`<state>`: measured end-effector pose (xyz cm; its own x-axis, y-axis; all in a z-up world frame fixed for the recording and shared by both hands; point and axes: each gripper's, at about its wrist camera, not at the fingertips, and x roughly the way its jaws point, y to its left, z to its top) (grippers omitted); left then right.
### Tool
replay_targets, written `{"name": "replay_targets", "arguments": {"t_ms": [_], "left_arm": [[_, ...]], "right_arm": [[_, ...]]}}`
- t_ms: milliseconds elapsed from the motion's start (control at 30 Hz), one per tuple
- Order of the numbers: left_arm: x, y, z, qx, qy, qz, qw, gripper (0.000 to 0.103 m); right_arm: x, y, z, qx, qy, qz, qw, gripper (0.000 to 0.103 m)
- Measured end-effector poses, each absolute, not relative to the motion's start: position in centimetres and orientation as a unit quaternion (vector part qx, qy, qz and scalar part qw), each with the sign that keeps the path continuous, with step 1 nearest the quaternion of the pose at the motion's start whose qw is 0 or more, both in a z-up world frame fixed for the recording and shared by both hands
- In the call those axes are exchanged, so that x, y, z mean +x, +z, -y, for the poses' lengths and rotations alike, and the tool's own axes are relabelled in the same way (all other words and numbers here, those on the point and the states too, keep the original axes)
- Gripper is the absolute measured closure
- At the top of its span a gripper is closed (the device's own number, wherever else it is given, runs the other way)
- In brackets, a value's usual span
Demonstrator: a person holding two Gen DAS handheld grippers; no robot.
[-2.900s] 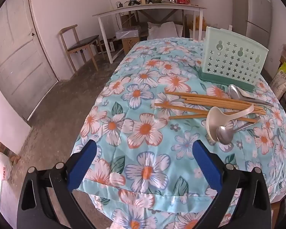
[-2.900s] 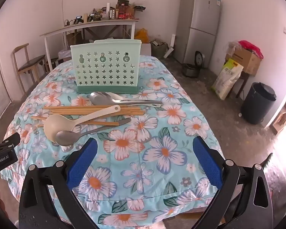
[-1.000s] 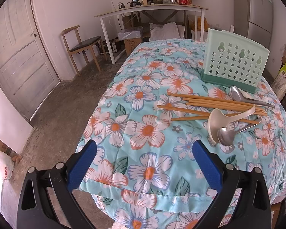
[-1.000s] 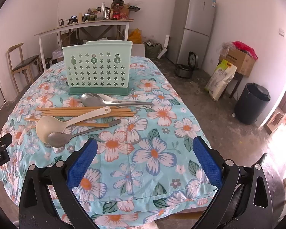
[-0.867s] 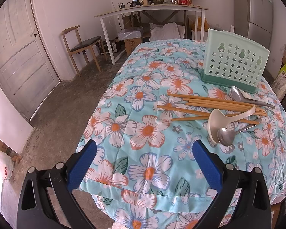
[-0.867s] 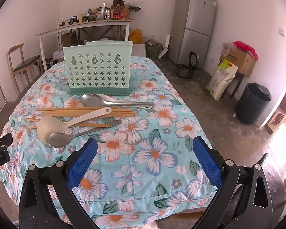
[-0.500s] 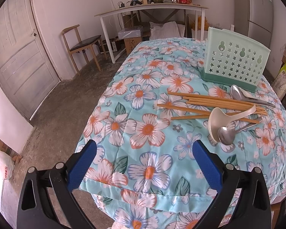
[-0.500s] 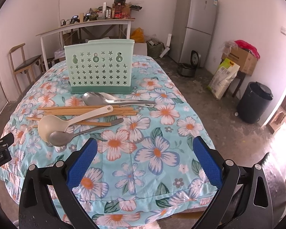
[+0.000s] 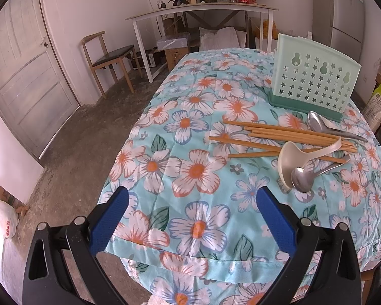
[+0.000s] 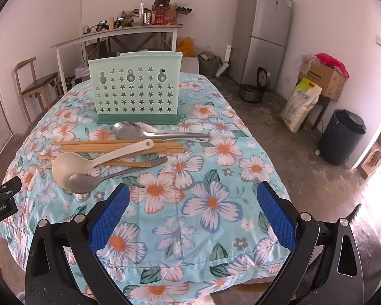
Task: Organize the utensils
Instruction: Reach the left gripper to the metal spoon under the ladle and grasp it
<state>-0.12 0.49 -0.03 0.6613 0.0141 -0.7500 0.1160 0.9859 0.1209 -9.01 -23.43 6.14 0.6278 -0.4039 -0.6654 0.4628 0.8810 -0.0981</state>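
Left gripper and right gripper — both spread wide, holding nothing, at the near table edge. Chopsticks, cream ladle and metal spoons lie loose on the floral cloth — just before the upright green rack.

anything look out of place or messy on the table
Yes: wooden chopsticks, a cream plastic ladle and metal spoons lie in a crossed heap on the floral tablecloth, outside the mint-green perforated utensil holder.

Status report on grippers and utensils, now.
Left gripper open, empty. Right gripper open, empty. Spoons, ladle, chopsticks loose before the holder. Nothing blocking.
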Motion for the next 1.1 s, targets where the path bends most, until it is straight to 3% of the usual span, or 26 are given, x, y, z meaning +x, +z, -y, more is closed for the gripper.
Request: {"name": "replay_targets", "arguments": {"t_ms": [433,767,1100], "left_arm": [[1.9,-2.1,0.3,0.067,-0.049,-0.442,0.893,0.005],[3.8,-6.7,2.3,0.077,-0.114,-0.476,0.869,0.004],[2.9,-7.3,1.7,0.064,-0.115,-0.447,0.885,0.004]], "right_arm": [[-8.3,3.8,23.9,0.036,-0.205,-0.372,0.904,0.008],[-7.0,-0.9,24.8,0.037,-0.174,-0.409,0.895,0.008],[-7.0,-2.1,25.6,0.05,-0.14,-0.393,0.907,0.008]]}}
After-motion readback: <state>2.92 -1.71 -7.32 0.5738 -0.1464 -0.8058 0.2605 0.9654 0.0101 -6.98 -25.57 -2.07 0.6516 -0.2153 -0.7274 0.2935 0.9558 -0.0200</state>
